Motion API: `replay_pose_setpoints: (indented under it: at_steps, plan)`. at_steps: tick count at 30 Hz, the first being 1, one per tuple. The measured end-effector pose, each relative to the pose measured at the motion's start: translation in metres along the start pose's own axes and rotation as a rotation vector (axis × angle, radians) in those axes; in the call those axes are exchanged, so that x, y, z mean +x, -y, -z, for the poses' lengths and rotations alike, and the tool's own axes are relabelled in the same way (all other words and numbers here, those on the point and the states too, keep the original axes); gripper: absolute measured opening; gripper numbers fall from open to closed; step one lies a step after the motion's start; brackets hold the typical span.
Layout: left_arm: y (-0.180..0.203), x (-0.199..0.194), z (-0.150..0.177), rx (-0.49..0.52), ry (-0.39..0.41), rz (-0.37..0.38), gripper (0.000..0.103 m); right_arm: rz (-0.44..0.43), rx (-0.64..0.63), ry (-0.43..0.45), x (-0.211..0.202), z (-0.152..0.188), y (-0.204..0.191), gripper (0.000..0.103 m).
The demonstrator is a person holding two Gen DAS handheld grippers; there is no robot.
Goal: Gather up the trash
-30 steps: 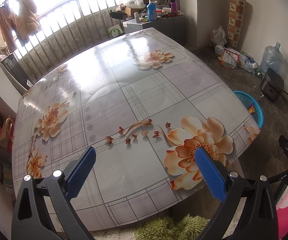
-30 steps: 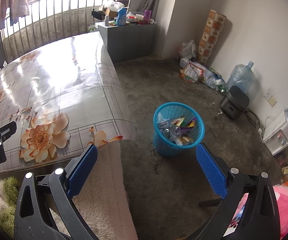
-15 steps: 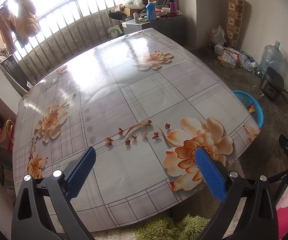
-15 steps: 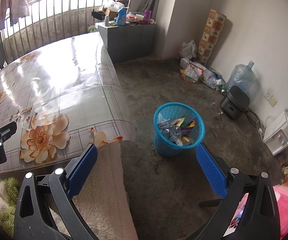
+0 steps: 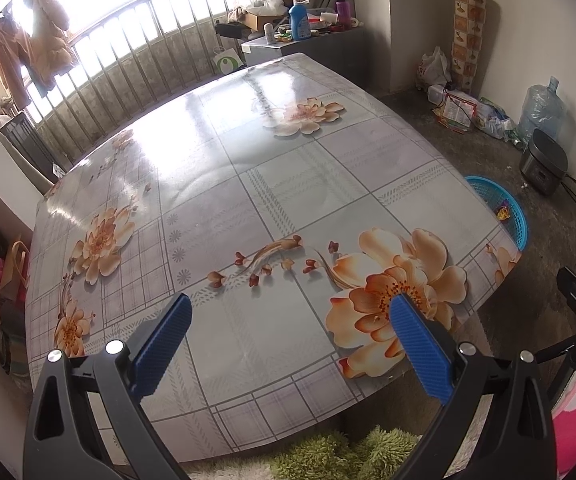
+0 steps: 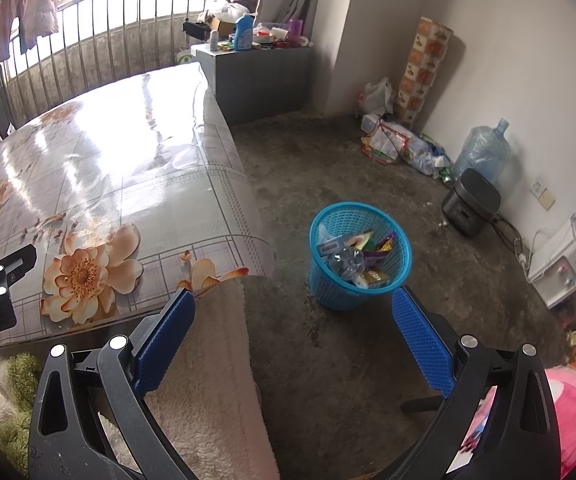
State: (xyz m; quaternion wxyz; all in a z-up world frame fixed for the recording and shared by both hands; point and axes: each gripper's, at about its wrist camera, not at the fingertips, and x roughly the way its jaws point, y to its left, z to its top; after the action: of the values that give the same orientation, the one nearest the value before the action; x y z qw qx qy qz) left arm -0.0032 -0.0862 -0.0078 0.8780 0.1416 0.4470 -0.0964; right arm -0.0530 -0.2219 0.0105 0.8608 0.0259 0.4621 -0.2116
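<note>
Room: a bare concrete floor (image 6: 327, 360) beside a barred window, with a large table (image 5: 248, 184) under a glossy flowered cloth; nothing lies on the table top in either view.
Landmark: the blue mesh basket (image 6: 329, 292) standing on the floor just off the table's near right corner.
Trash: wrappers, a crushed clear bottle and a small box (image 6: 353, 258) already sit inside the basket; a looser pile of bags and packets (image 6: 399, 146) lies beyond the basket, against the far wall.
Left hand-held gripper (image 5: 288, 342): spread wide, holding nothing, hovering over the table's near edge; from here the basket (image 5: 517, 216) shows only as a rim, off to the right past the table corner.
Right hand-held gripper (image 6: 293, 328): also spread wide and empty, out over the floor; the basket sits straight ahead and below, framed between its two blue pads (image 6: 421, 336).
Key relation: the right hand-held gripper is clearly the nearer one to the basket, with open floor between them; the left is screened from it by the table.
Judgement: the table looks finished; any remaining piece would likely be the wall pile, beyond the basket on the right hand's side.
</note>
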Motion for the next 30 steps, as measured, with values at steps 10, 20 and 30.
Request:
replay_pose_setpoints:
  at_steps: [10,20,30]
  plan:
    - [0.0018,0.0029,0.0004,0.014,-0.007,-0.001,0.097,-0.004,0.007,-0.002,0.0019,-0.0007,0.0048,0.095]
    - [0.003,0.003,0.0001,0.016,-0.009,-0.002,0.097,-0.005,0.009,-0.001,0.0016,0.0001,0.0056,0.095]
    - [0.0024,0.0013,0.0009,0.011,-0.01,-0.004,0.097,-0.01,0.013,0.0,0.0015,0.0004,0.0045,0.095]
